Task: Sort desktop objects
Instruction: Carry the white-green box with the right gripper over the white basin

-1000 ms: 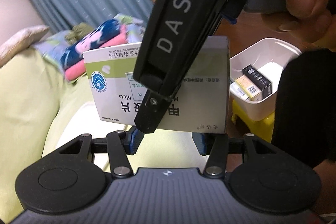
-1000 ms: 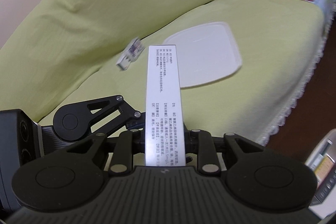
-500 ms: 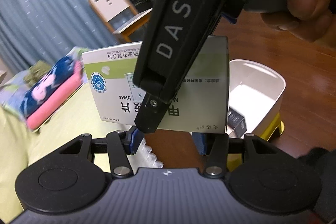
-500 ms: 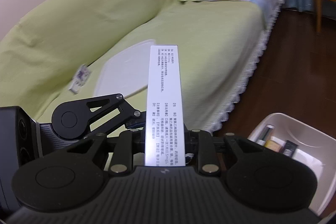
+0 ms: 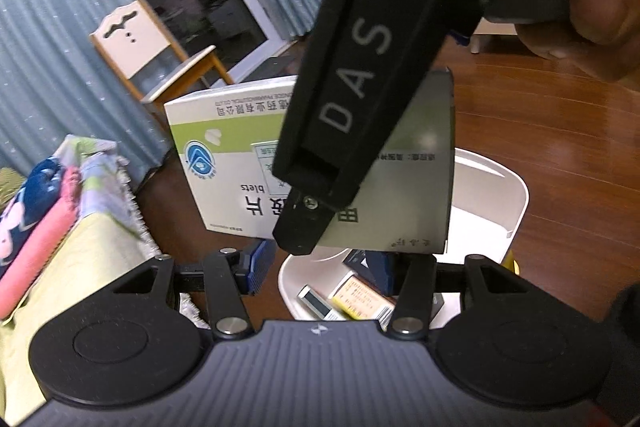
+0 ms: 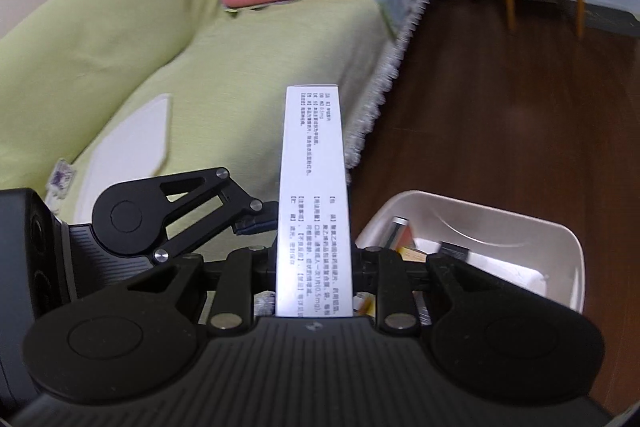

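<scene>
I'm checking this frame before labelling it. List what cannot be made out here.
- Medicine box front print, left wrist view: the right gripper's black finger crosses it.
- Left gripper hold on that box: its lower edge hides the pads.
- White bin contents, right wrist view: right gripper body covers most; small boxes too small to read.
- White lid on the sofa: blurred, partly behind the left gripper.

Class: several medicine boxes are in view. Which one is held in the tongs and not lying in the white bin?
The large white-and-green medicine box, clamped by the right tongs above the white bin. The smaller boxes lie loose inside the bin.
</scene>
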